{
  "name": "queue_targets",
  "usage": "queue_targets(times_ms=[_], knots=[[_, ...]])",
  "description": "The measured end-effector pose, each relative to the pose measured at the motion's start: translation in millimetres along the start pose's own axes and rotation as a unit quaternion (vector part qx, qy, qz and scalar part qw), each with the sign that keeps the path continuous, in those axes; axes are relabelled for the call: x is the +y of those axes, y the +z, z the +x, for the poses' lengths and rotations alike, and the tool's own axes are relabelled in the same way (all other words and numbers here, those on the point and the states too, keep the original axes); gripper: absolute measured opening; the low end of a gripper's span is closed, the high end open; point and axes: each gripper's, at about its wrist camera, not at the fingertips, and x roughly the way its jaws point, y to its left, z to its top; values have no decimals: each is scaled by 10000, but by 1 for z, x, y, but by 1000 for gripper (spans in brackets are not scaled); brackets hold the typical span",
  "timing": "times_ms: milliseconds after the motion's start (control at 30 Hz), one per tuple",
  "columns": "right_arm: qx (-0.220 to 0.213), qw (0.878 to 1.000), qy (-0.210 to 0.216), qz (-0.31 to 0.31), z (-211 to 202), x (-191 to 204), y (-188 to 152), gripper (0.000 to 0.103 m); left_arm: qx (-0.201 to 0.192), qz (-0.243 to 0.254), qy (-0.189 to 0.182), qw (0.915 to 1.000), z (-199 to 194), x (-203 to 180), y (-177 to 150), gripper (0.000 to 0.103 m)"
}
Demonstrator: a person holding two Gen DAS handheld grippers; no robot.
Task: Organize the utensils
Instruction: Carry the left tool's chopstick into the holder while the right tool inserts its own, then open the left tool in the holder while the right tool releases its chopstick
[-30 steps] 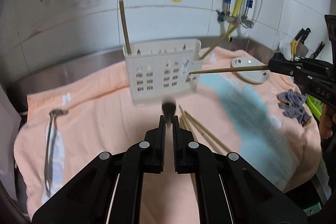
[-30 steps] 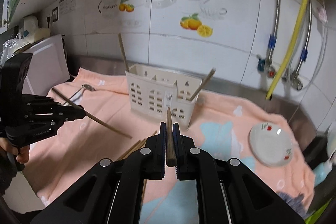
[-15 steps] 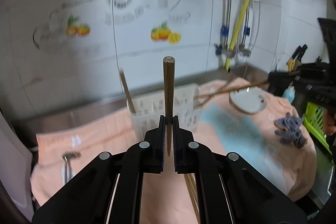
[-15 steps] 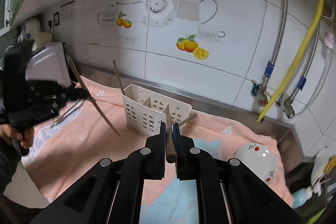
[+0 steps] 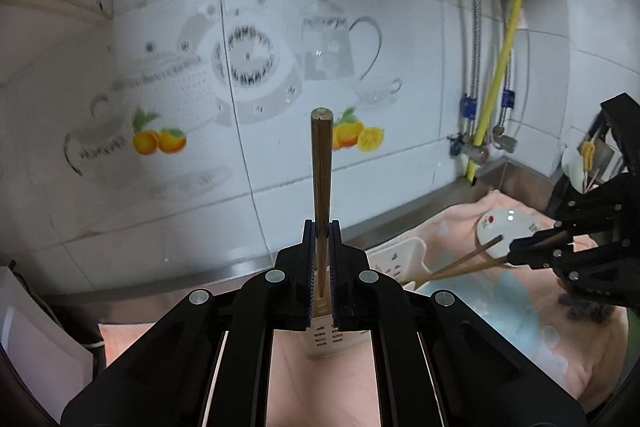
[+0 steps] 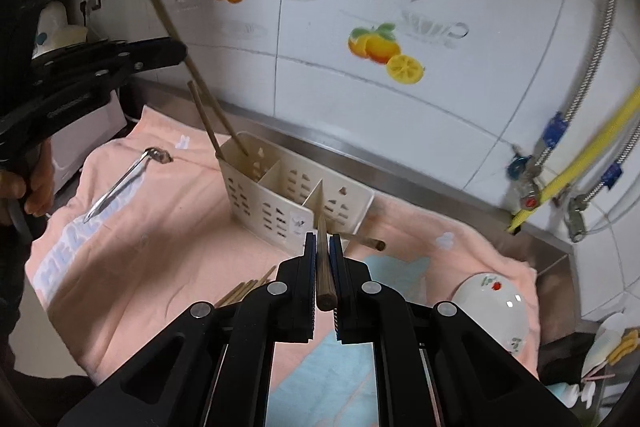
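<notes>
A white slotted utensil holder [image 6: 296,195] stands on the pink towel [image 6: 160,267]; it also shows in the left wrist view [image 5: 396,259]. My left gripper [image 5: 322,227] is shut on a wooden chopstick [image 5: 322,167], held upright with its lower tip in the holder's left compartment, beside another chopstick [image 6: 204,119]. My right gripper [image 6: 324,239] is shut on a second chopstick [image 6: 323,267], its tip over the holder's right compartment. A chopstick end [image 6: 366,241] pokes out by the holder's right side. Several loose chopsticks [image 6: 244,289] lie on the towel.
A metal spoon [image 6: 128,179] lies on the towel's left part. A white dish [image 6: 496,311] sits at the right. Pipes and a yellow hose [image 6: 576,163] run down the tiled wall. A white appliance [image 6: 76,143] stands at the left.
My left gripper has swung its chopstick upright and lowered its tip into the holder's left compartment. My right gripper has come closer above the holder with its chopstick.
</notes>
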Motion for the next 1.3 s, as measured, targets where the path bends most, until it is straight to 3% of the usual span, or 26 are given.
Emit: queue_targets(times_ms=[267, 467, 633, 700, 767, 900, 1300], knots=[[321, 9995, 35, -29, 27, -3, 6, 7, 507, -263, -84, 9983, 41, 14, -18, 5], [343, 9993, 76, 85, 42, -7, 6, 7, 645, -360, -132, 9972, 52, 20, -25, 6], [206, 9996, 112, 183, 42, -10, 7, 13, 563, -361, -122, 9977, 45, 18, -25, 8], [115, 9997, 111, 192, 38, -10, 7, 24, 532, -370, -145, 9978, 41, 17, -25, 9], [-15, 9998, 42, 204, 30, -9, 5, 33, 504, -362, -127, 9980, 33, 17, -26, 16], [-247, 9993, 15, 288, 13, -7, -5, 38, 392, -357, -128, 9985, 15, 15, -30, 30], [-613, 9975, -49, 338, -16, 21, -64, 52, 402, -384, -273, 9981, -32, -9, -78, 48]])
